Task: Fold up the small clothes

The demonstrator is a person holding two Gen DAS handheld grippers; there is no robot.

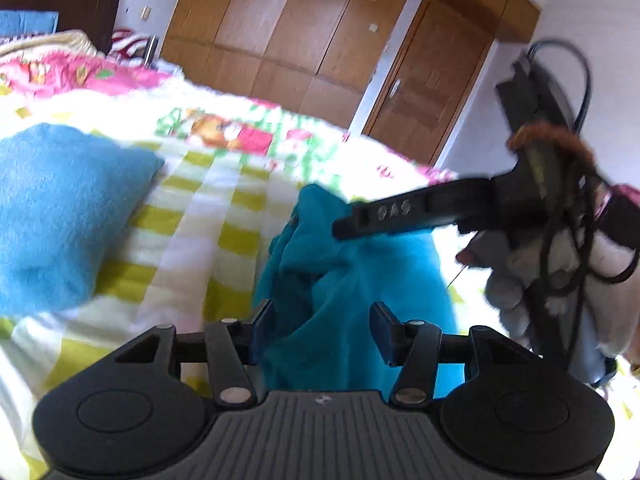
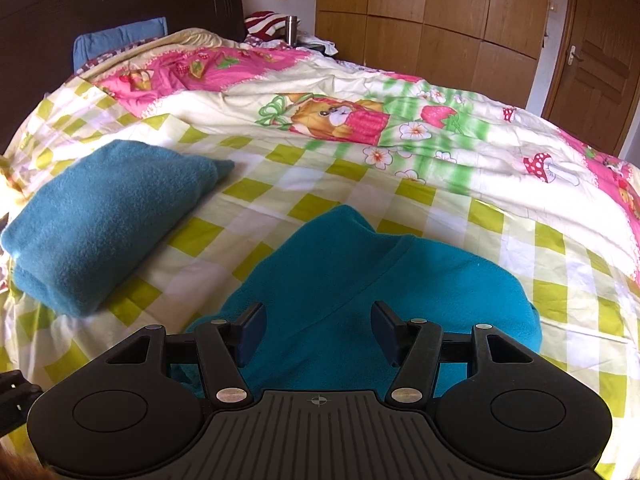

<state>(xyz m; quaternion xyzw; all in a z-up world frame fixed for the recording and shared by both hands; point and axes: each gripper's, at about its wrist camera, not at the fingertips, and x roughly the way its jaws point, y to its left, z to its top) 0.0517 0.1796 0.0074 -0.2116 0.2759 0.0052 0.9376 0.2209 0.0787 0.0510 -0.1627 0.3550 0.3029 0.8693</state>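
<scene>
A teal fleece garment (image 2: 360, 276) lies loosely spread on the checked quilt (image 2: 256, 192), bunched along its left side (image 1: 320, 280). My left gripper (image 1: 324, 332) is open, low over the garment's near edge, with cloth lying between its blue pads (image 1: 262, 330). My right gripper (image 2: 318, 330) is also open just above the garment; nothing is pinched. In the left wrist view the right gripper (image 1: 348, 226) reaches in from the right over the cloth, held by a gloved hand (image 1: 516, 276). A folded teal garment (image 2: 100, 224) (image 1: 60, 216) rests to the left.
The bed's colourful quilt (image 1: 224, 216) stretches back to a dark headboard (image 2: 100, 4) and a blue pillow (image 2: 120, 38). A steel flask (image 2: 292, 28) stands beyond the bed. Wooden wardrobes (image 2: 432, 12) and a door (image 2: 592, 64) line the far wall.
</scene>
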